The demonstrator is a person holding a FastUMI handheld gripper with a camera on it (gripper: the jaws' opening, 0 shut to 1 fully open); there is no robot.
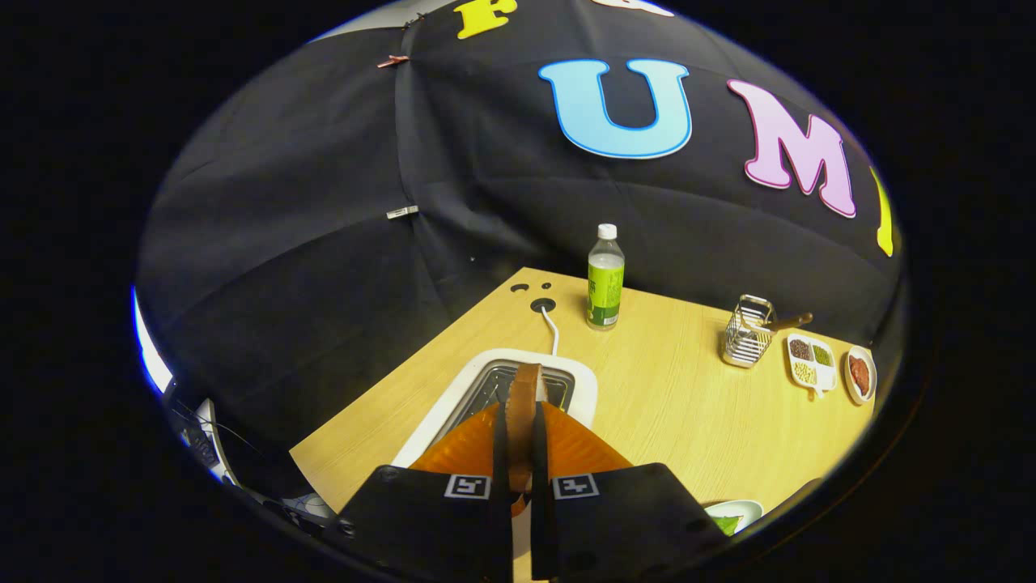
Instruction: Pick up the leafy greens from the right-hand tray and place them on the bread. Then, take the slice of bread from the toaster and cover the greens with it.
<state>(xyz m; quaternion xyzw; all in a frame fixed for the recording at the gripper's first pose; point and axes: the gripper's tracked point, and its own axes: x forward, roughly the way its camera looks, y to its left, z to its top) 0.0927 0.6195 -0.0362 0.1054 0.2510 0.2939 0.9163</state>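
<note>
Wood-grain tabletop of the pale table [672,389] spreads beneath the tool [522,409], whose two fingers stand nearly together and press from both sides on an upright brown-crusted slice of bread [524,397]. That slice rises between the fingers, directly over the slot of a white rectangular toaster [453,409] with a dark metal grille, and I cannot tell whether its lower edge touches the grille. A white cord [552,330] runs from the toaster's far end at 12 o'clock to a round hole in the table. Just beyond, toward 1 o'clock, stands a clear plastic bottle with a green label and white cap [605,277]. Well away at 2 o'clock sit a wire metal basket with a wooden-handled utensil [746,334], a white divided dish of assorted beans [811,363] and a small white dish of reddish food [859,375]. Near the tool's body at 4 o'clock, a white tray [740,512] holds the leafy greens [726,524], only partly visible.
</note>
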